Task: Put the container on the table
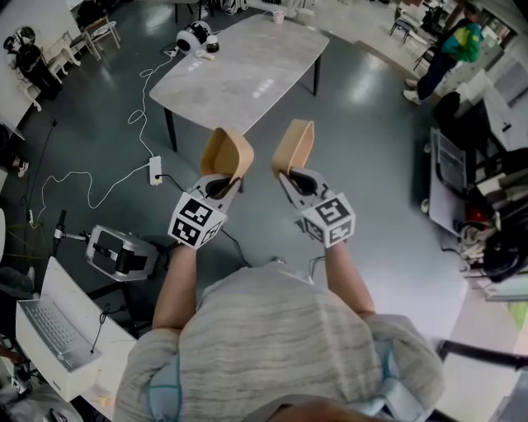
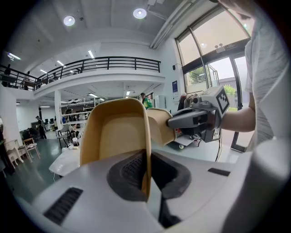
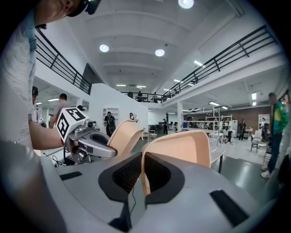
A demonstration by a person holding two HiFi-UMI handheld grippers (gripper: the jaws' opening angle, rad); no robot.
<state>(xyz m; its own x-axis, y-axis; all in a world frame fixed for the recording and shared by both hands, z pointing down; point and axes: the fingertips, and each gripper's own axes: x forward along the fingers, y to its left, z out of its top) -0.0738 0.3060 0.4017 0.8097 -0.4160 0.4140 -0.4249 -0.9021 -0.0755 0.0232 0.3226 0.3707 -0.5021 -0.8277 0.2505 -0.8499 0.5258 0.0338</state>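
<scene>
Two tan containers are held up in the air, one in each gripper. My left gripper (image 1: 221, 186) is shut on the rim of the left tan container (image 1: 226, 154), seen close in the left gripper view as a tray (image 2: 116, 132) with its wall between the jaws. My right gripper (image 1: 293, 176) is shut on the right tan container (image 1: 294, 146), whose wall (image 3: 177, 148) stands between its jaws. The grey-white table (image 1: 239, 70) lies ahead, beyond both containers.
On the table's far end sit a white round device (image 1: 195, 38) and a small cup (image 1: 278, 16). A cable and power strip (image 1: 154, 170) lie on the floor at left, with a white machine (image 1: 122, 251) and a laptop (image 1: 54, 330). A person (image 1: 450, 49) stands far right.
</scene>
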